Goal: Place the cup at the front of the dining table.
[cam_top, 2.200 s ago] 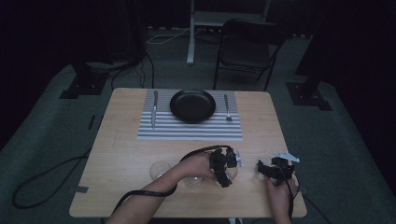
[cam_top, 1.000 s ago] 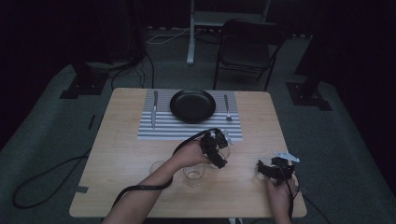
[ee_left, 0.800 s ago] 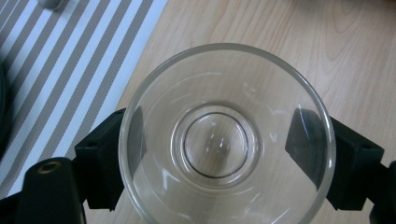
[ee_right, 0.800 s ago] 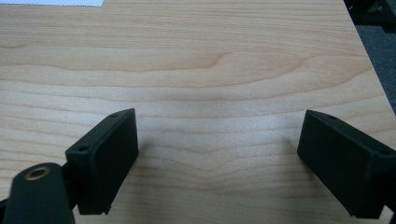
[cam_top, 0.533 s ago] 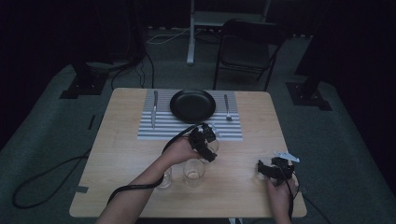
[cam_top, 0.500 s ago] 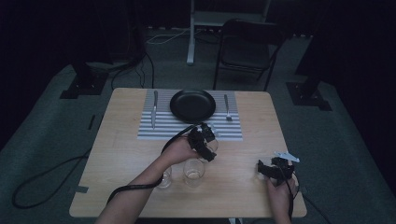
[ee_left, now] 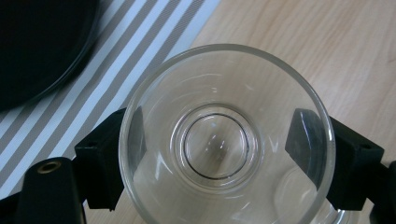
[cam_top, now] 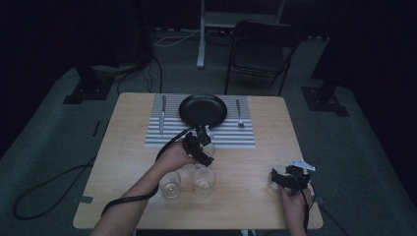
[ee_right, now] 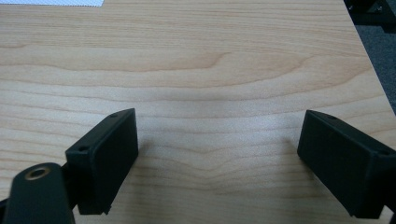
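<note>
Beside the plate (cam_top: 202,110), your left gripper (cam_top: 201,147) pinches a glass (ee_left: 227,135) by its sides to keep it upright, while your right gripper (ee_right: 219,163) rests spread on the counter (ee_right: 224,60).

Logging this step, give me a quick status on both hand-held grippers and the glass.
Left hand-held gripper shut on the glass, at the striped placemat's edge. Right hand-held gripper open over bare table. Black plate close ahead.

Your high camera looked forward and down over the whole desk (cam_top: 123,147); each claw camera sat close above that desk's wood.
</note>
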`<action>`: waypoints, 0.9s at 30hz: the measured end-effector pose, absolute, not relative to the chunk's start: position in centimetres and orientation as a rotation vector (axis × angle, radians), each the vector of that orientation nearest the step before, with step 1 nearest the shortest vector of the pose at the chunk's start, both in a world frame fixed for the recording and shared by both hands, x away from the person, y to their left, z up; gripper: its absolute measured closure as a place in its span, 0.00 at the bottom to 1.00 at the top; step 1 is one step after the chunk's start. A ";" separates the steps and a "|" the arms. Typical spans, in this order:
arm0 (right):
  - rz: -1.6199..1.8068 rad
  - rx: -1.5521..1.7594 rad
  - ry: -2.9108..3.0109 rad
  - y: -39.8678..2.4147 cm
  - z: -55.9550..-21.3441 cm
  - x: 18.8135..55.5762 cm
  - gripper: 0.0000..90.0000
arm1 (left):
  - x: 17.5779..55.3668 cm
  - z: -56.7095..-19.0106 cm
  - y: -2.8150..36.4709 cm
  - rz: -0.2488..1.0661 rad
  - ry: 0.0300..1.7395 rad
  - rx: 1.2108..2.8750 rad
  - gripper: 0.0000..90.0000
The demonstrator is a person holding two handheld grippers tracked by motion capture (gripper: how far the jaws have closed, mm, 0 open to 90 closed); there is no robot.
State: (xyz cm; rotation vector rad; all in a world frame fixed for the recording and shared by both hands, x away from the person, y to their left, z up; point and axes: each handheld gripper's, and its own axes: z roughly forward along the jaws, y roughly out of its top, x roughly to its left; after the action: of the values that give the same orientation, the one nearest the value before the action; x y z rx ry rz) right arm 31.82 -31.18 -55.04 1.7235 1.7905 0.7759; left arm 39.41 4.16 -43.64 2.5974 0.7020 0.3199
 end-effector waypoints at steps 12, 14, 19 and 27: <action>0.776 1.723 1.791 -31.2 -55.0 31.8 0.13 | 40.3 -43.7 8.8 0.344 0.836 2.577 0.20; 0.776 1.722 1.791 -31.2 -55.0 31.8 0.13 | 40.5 -43.7 9.4 0.337 0.857 2.570 0.20; 0.775 1.723 1.791 -31.2 -55.0 31.8 0.13 | 41.1 -43.7 10.4 0.326 0.887 2.551 0.20; 0.775 1.723 1.791 -31.2 -55.0 31.8 0.13 | 43.3 -43.6 12.0 0.361 1.007 2.492 0.20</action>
State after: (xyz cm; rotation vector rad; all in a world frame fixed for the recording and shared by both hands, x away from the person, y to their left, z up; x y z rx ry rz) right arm 31.81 -31.18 -55.04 1.7225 1.7907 0.7753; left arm 43.31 12.05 -43.59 2.4924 1.0069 0.3610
